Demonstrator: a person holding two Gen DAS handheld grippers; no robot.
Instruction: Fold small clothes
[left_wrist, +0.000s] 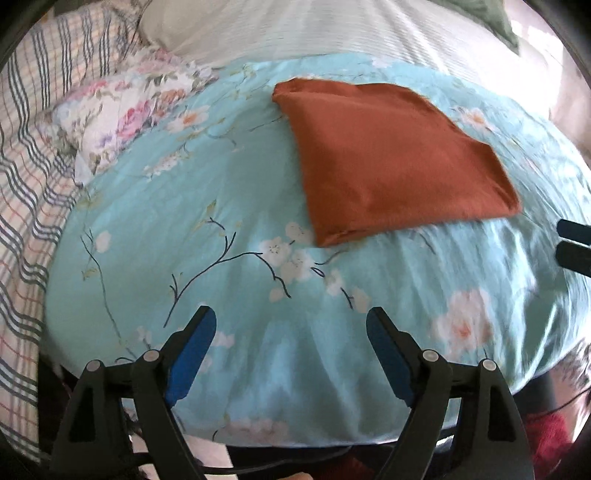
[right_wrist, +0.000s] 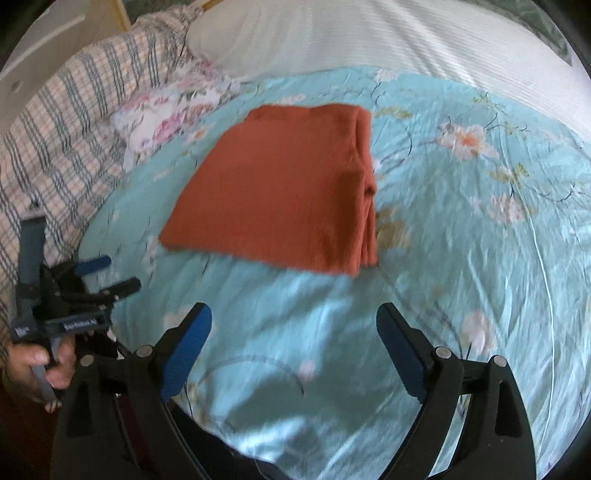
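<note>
— While you hold both tools over the bed (left_wrist: 369, 33), what's under you?

— Your surface is a turquoise quilt (left_wrist: 184, 229) printed with white blossoms and dark twigs. Toward the upper left of the left wrist view lie a floral pillow (left_wrist: 122, 107) and a plaid blanket (left_wrist: 33, 155); across the top runs white ribbed bedding, with a pale pillow (right_wrist: 229, 40) on it.

— And the garment?

— Your rust-orange folded cloth (left_wrist: 391, 162) lies flat on the quilt, upper centre-right in the left wrist view and centre-left in the right wrist view (right_wrist: 280, 192). Its long axis runs from the upper left to the lower right of the left wrist view. In the right wrist view, the stacked folded edges face right.

— The tongs?

— Your left tongs (left_wrist: 291, 328) stand wide apart with nothing between them, over bare quilt below the cloth. Your right tongs (right_wrist: 293, 325) are likewise spread and empty, apart from the cloth. In the right wrist view your hand (right_wrist: 33, 369) grips the left tool at the lower left.
</note>
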